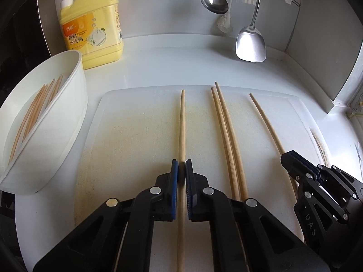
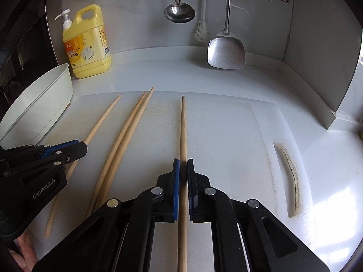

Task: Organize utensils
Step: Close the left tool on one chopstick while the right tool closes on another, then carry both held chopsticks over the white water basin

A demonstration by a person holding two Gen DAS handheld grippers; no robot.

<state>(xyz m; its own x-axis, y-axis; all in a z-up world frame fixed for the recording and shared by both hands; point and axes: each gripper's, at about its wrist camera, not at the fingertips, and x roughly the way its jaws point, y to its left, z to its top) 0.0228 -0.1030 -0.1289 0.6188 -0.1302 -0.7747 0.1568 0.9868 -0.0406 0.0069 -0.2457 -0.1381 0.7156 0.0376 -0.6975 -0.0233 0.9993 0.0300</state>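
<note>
Four pale, tapered wooden chopsticks (image 1: 226,136) lie on the board (image 1: 136,124), the left gripper (image 1: 182,165) and right gripper (image 2: 183,165) each clamped on one.

A: Anything you can actually read here?

B: On the yellow detergent bottle (image 1: 93,25), the label carries big white Chinese characters, "餐具洗洁精". Above them sits a small orange brand box, too blurred to make out.

A: And the fine print on its side?

B: Too small. There is a barcode there, with no legible digits.

A: The tools?

B: The left gripper (image 2: 79,148) body reads "GenRobot.AI" in pale letters, seen from the right wrist view. The right gripper (image 1: 287,156) shows "UAS" running down its black side.
</note>
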